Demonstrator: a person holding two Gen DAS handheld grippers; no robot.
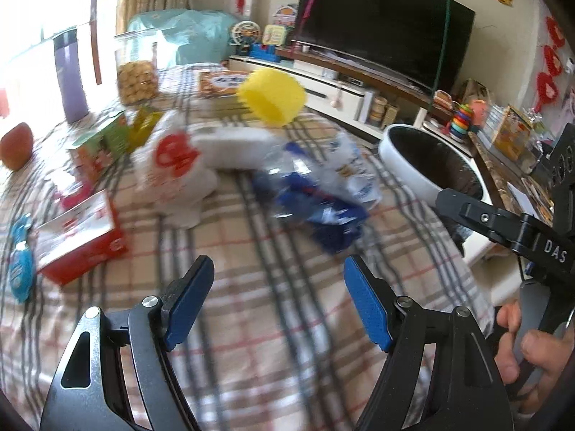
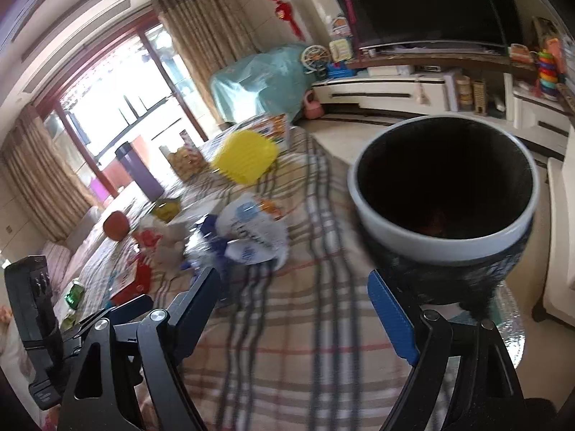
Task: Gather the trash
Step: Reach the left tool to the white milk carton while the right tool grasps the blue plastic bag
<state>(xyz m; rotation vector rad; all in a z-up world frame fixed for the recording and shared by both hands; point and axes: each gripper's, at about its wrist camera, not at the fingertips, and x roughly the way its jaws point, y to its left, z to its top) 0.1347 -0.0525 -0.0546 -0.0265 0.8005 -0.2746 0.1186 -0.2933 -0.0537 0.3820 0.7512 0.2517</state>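
Left tool (image 1: pixel 278 298) open, short of crumpled wrappers (image 1: pixel 320 186).

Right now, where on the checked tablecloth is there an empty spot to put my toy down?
The bare stretch of checked tablecloth lies nearest the left gripper, between the red box and the trash bin. Farther back is crowded: crushed blue plastic bottle, white plastic bag, yellow cup, snack boxes, cookie jar.
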